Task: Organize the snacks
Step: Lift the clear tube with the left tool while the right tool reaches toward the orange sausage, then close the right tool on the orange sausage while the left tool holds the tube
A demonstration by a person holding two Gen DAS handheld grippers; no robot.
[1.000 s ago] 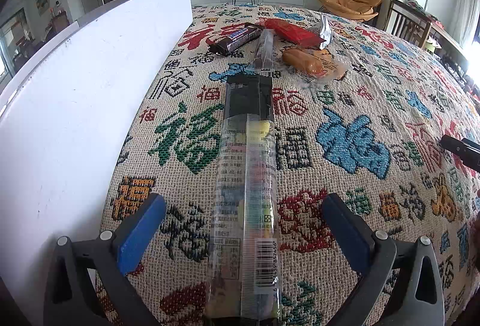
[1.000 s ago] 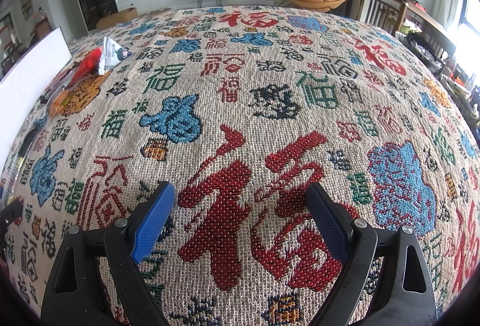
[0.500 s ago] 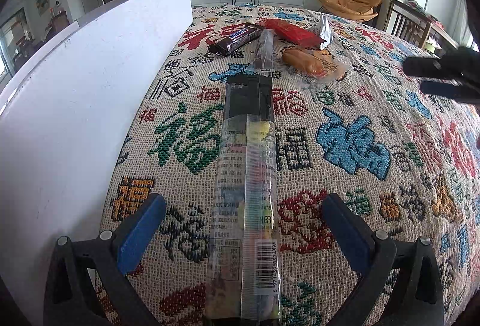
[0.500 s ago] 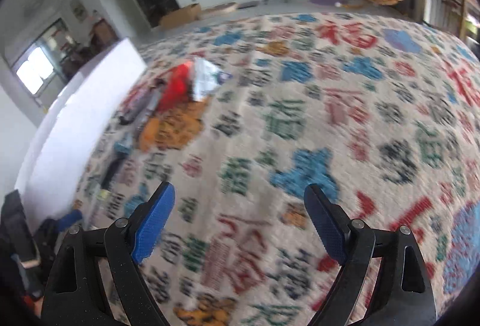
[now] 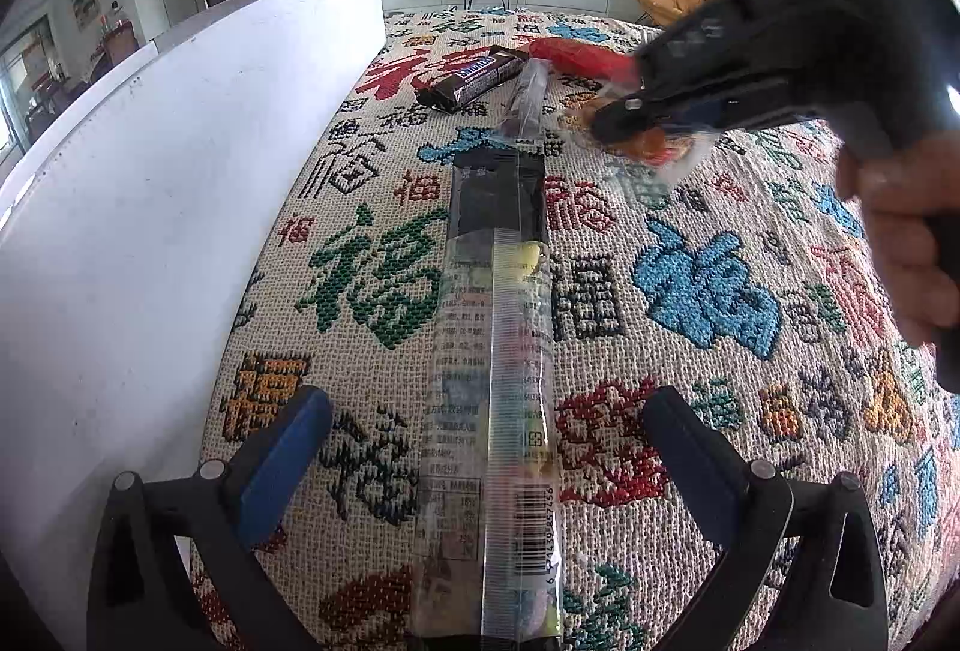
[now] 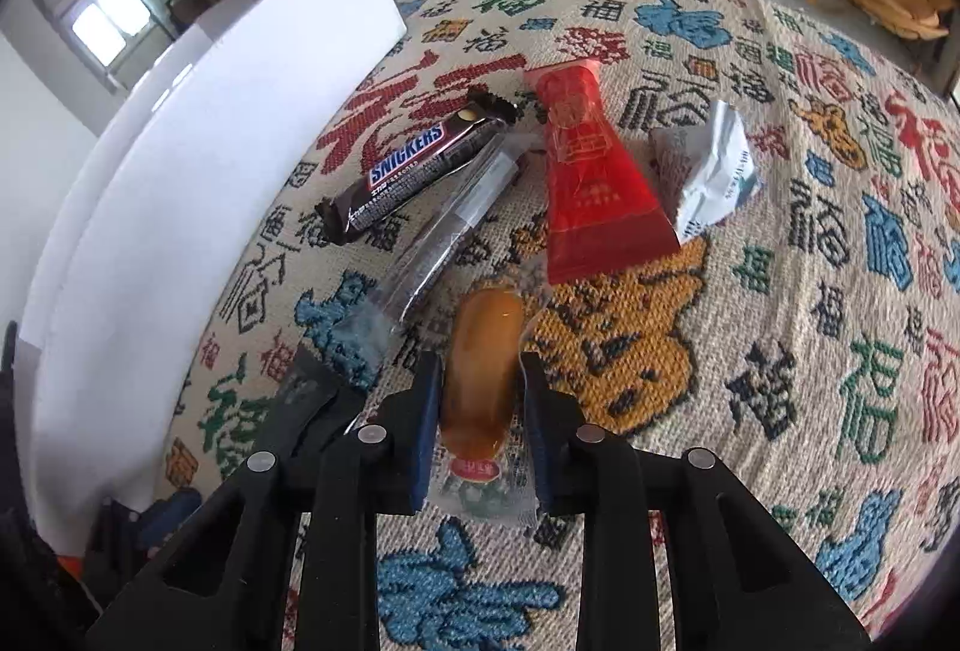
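Observation:
A long clear snack pack [image 5: 462, 351] lies on the patterned cloth between the fingers of my left gripper [image 5: 486, 408], which is open, with its pads apart from the pack. In the right wrist view my right gripper [image 6: 480, 375] has its jaws closing, and its pads press both sides of an orange snack in a clear wrapper [image 6: 483, 351]. In the left wrist view the right gripper [image 5: 618, 120] reaches in over the snack pile. Beyond it lie a Snickers bar [image 6: 408, 171], a clear pack with a dark bar [image 6: 444, 237], a red pack [image 6: 594, 183] and a silver pack [image 6: 708, 171].
A tall white board [image 5: 150, 201] runs along the left edge of the cloth-covered table [image 5: 708, 291]. A black pack [image 5: 498, 195] lies at the far end of the long clear pack. A person's hand [image 5: 900, 231] holds the right gripper's handle. Chairs and a TV unit stand beyond the table.
The right gripper has swung left across the table to the snack pile and closed its jaws around the orange snack. The left gripper and the long pack have not moved.

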